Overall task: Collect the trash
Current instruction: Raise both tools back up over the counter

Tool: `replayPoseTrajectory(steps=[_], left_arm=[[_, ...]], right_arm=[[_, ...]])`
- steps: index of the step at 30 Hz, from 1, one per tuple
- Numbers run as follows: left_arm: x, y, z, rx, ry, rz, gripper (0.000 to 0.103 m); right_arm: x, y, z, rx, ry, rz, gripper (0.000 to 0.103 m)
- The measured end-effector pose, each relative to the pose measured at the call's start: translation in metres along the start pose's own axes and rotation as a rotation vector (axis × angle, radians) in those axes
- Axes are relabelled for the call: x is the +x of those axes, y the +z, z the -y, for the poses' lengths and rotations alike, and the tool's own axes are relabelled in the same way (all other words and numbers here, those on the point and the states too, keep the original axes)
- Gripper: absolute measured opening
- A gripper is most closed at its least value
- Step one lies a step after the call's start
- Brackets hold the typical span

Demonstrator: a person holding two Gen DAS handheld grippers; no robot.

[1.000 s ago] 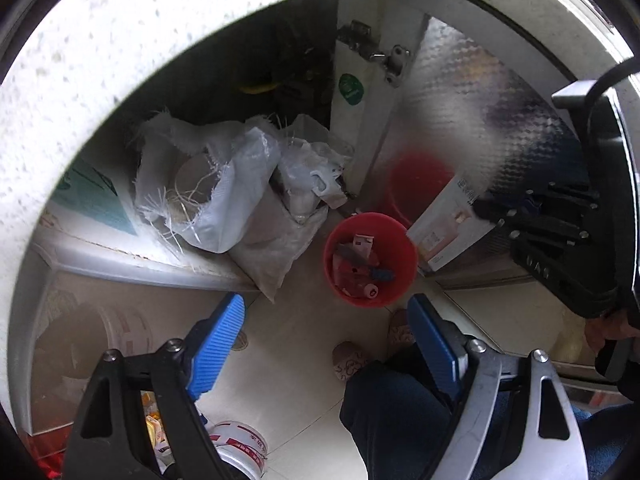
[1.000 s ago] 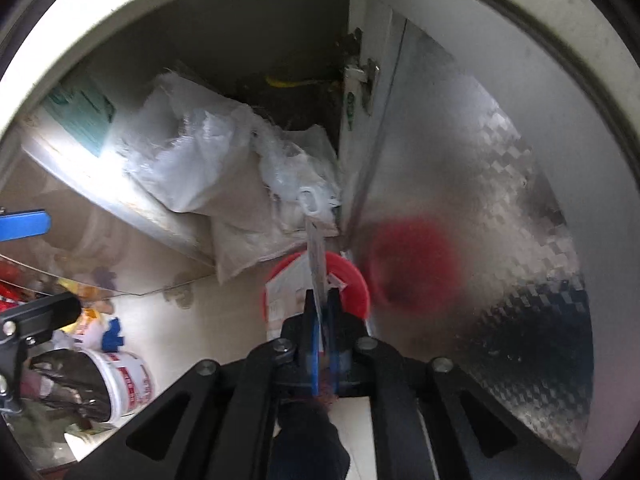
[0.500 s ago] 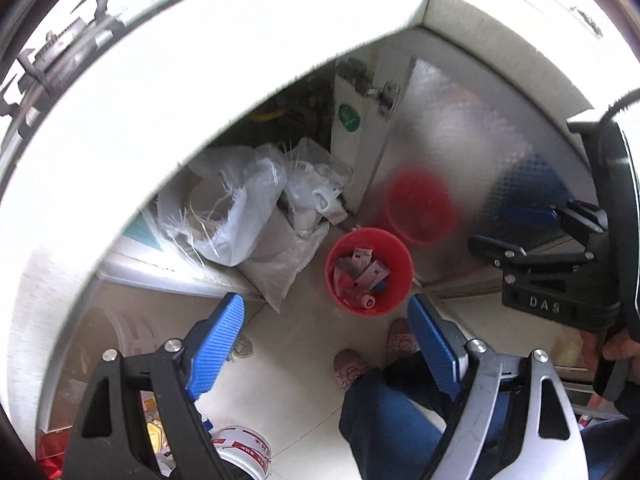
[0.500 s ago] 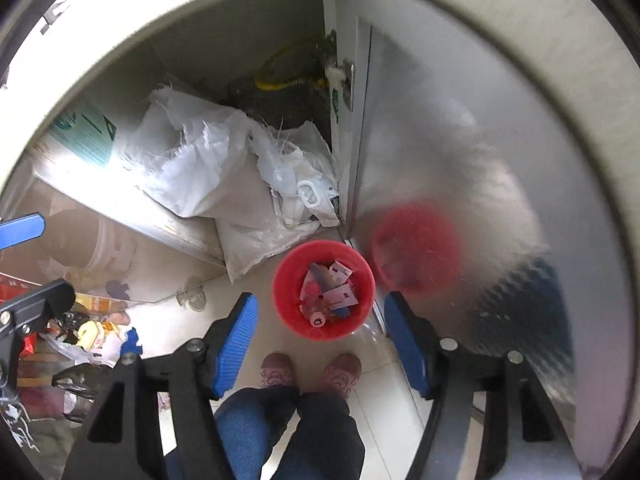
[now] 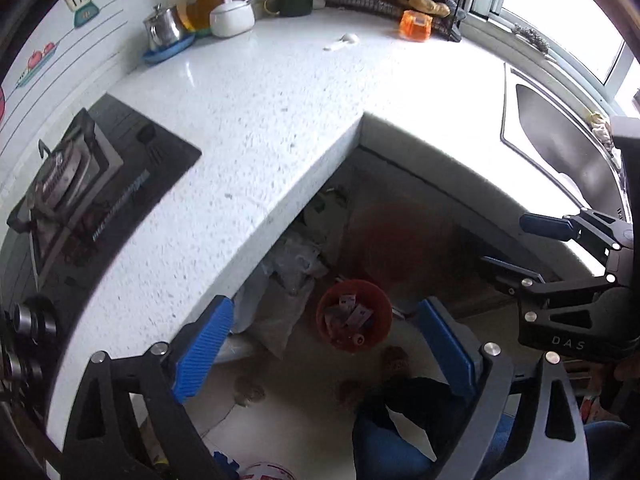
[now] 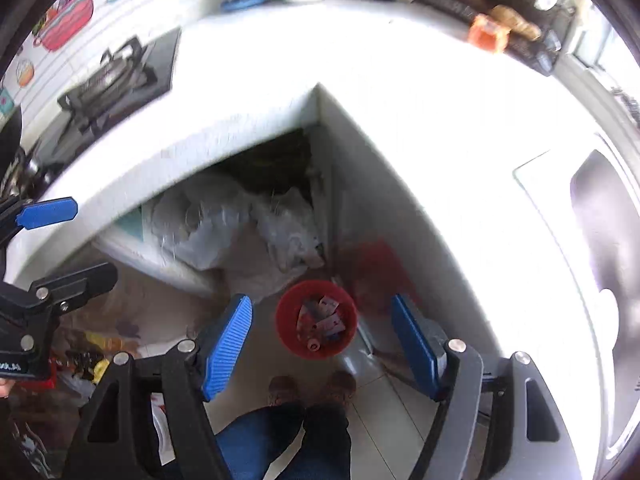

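round red bin of paper scraps on tiled floor, speckled white surface edge above, left claw and right claw just opening wider, empty

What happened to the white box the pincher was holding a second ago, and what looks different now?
The right gripper let go of the flat white box; its jaws have just been opening and nothing is between them now. The box is no longer above the red bin, which holds packets. Both grippers rose, so the white countertop and stove came into view. The left gripper stayed empty, and the bin stayed on the floor.
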State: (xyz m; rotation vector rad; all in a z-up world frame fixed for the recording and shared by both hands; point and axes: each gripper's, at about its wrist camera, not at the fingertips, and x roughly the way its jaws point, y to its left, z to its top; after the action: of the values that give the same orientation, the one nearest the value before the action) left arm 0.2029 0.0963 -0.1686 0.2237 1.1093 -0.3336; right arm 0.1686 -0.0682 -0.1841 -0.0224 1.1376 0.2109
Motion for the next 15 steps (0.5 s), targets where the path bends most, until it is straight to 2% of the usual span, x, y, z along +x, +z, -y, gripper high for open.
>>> replayPoseTrajectory(steps=[3,4,10,15], left_arm=[[-0.011,0.017,0.005,0.026,-0.006,0.029,0.097],[-0.014,0.023,0.006,0.035,-0.009,0.036,0.103],[-0.024,0.058,0.016,0.086,-0.020,0.075,0.103],[-0.020,0.090,0.022,0.116,-0.029,0.098,0.103]], right_arm=[[-0.021,0.006,0.006,0.026,-0.022,0.039,0.076],[-0.027,0.008,0.009,0.034,-0.030,0.048,0.076],[-0.046,0.022,0.030,0.084,-0.075,0.097,0.079],[-0.054,0.040,0.049,0.115,-0.085,0.117,0.087]])
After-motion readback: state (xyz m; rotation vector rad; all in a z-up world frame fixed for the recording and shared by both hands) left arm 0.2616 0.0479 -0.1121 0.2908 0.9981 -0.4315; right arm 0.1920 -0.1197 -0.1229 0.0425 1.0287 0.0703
